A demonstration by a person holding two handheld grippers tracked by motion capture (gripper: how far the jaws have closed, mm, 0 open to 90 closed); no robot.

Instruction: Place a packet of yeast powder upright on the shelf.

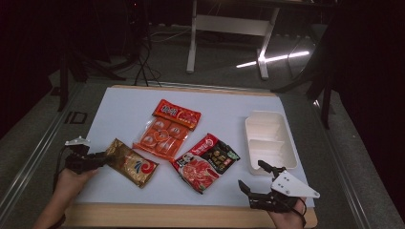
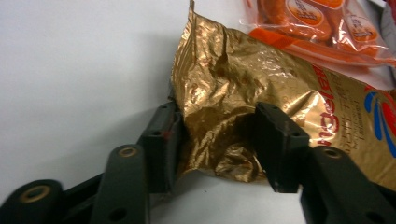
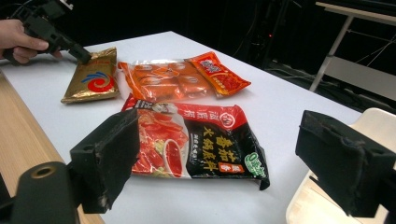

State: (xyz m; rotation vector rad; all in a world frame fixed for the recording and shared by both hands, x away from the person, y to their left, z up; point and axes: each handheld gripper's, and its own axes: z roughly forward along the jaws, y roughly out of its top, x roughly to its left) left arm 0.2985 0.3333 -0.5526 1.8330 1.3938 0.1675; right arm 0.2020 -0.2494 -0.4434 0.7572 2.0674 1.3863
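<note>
Left gripper (image 2: pixel 219 140): I have it clamped on the crumpled end of the gold packet (image 2: pixel 261 93).
Right gripper (image 3: pixel 233 158): I hold it spread wide, gripping nothing, near the white tray (image 1: pixel 270 140).
Gold packet: lying at the desk's (image 1: pixel 124 107) front left, beside the orange snack pack (image 1: pixel 160 136).

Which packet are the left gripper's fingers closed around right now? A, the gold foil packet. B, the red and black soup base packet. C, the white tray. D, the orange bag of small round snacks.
A: in the left gripper view, the left gripper has a finger on each side of the gold foil packet, which is crumpled between them.
</note>
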